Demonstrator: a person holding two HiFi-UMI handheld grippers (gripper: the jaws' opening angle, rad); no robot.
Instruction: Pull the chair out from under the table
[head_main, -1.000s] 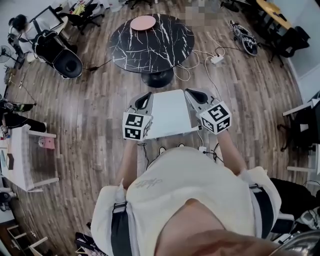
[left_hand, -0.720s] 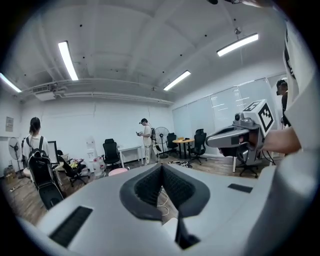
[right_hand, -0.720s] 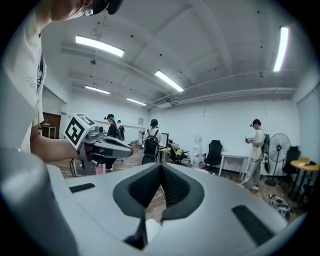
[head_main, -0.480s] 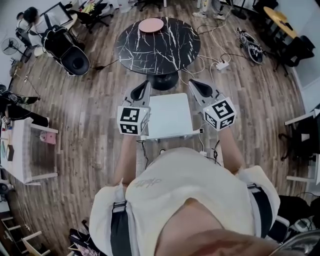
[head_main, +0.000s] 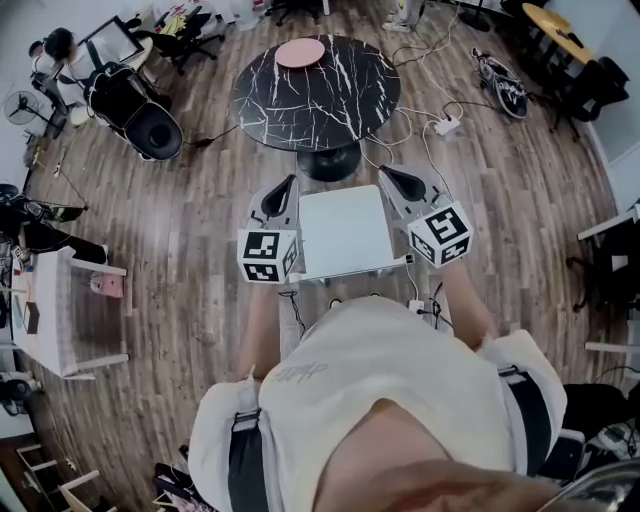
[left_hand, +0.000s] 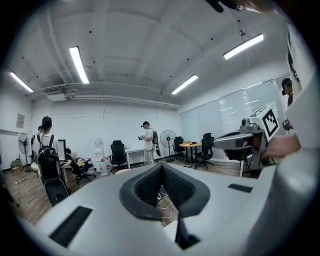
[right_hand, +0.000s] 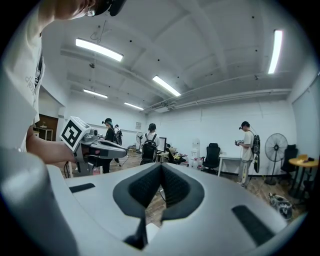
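Both grippers had lifted slightly, while the chair (head_main: 345, 232) stayed put on the floor, pulled clear of the near edge of the table (head_main: 330, 95). Left gripper (head_main: 288, 184) sat beside the seat's left edge, right gripper (head_main: 388, 175) beside its right edge. Each had its jaws fully together, holding nothing.

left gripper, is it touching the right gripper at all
Apart. The head view shows the left gripper and the right gripper at opposite sides of the white chair, with its full width between them.
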